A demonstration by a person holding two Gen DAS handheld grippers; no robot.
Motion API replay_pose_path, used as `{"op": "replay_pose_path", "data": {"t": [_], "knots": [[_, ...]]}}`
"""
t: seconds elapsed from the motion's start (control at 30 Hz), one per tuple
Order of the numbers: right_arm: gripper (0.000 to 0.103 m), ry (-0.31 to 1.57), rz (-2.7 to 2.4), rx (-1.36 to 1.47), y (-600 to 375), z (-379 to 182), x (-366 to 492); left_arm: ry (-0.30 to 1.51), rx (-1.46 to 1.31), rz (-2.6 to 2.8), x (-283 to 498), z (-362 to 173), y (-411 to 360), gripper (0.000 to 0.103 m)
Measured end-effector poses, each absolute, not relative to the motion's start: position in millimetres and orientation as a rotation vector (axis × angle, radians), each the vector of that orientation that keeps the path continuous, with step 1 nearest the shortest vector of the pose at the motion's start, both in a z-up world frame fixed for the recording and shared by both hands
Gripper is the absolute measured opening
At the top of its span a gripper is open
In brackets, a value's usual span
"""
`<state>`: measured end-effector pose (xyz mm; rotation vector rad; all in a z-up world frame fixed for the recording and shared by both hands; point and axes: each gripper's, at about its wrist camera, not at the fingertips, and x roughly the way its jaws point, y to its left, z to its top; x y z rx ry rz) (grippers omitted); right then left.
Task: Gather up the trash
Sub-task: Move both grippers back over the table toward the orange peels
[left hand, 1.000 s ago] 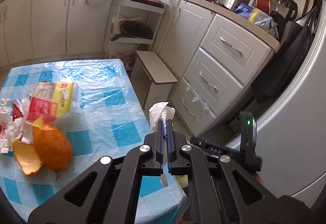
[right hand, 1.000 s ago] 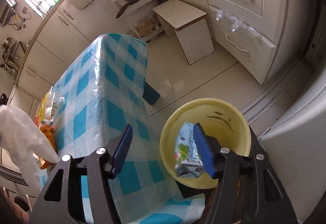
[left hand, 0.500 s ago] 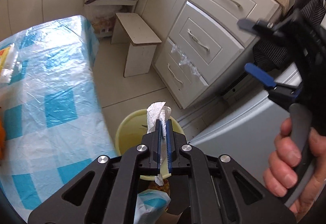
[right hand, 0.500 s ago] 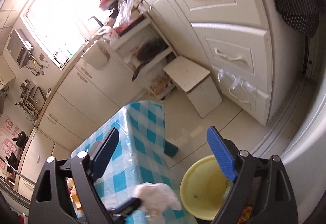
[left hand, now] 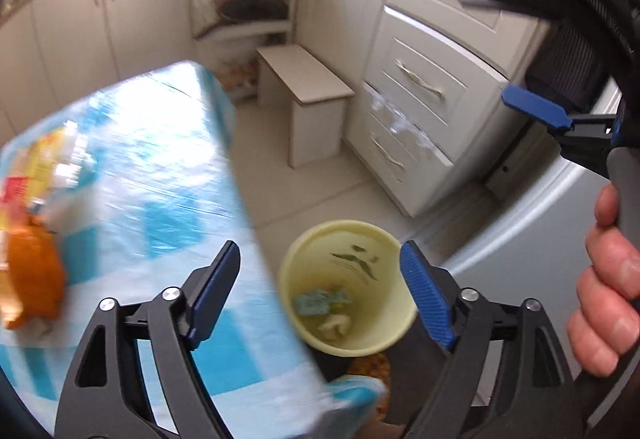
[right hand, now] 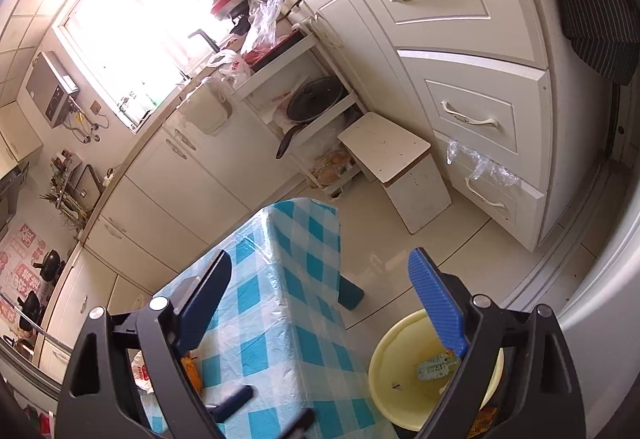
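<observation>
A yellow trash bin (left hand: 348, 287) stands on the floor beside the table with the blue-checked cloth (left hand: 132, 199). A crumpled white tissue (left hand: 336, 325) and a blue-green wrapper (left hand: 320, 301) lie inside it. My left gripper (left hand: 320, 291) is open and empty above the bin. My right gripper (right hand: 320, 307) is open and empty, held higher over the table's end; it also shows in the left wrist view (left hand: 532, 107). The bin (right hand: 408, 371) and wrapper (right hand: 438, 365) show in the right wrist view. Orange peel (left hand: 34, 271) and a yellow-red packet (left hand: 36, 167) lie on the table.
A small white stool (right hand: 396, 167) stands on the floor past the table. White drawers (right hand: 472, 111) run along the right, a shelf rack with a pan (right hand: 316, 99) behind. A grey appliance side (left hand: 532, 207) is close to the bin.
My left gripper opened and let the white tissue drop into the bin. The left view swung back towards the table. The right gripper stayed open and lifted slightly.
</observation>
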<state>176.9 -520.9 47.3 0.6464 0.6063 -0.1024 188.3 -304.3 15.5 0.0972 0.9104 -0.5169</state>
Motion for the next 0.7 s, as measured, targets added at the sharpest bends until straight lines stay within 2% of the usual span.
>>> {"op": "replay_pose_path", "data": {"t": [0.13,0.33,0.53,0.7], "knots": [[0.088,0.618,-0.083,0.632,-502,48,184,0.835,0.095,-0.384,194,37,-252,0.086],[0.088,0.658,-0.007,0.565,-450,49,198,0.815,-0.022,-0.17,213,49,-145,0.087],[0.088,0.709,0.087,0.474,-391,47,212,0.878,-0.251,0.034,228,38,-21,0.087],[0.088,0.781,0.175,0.393,-338,36,224,0.947,-0.393,0.1,231,11,42,0.087]]}}
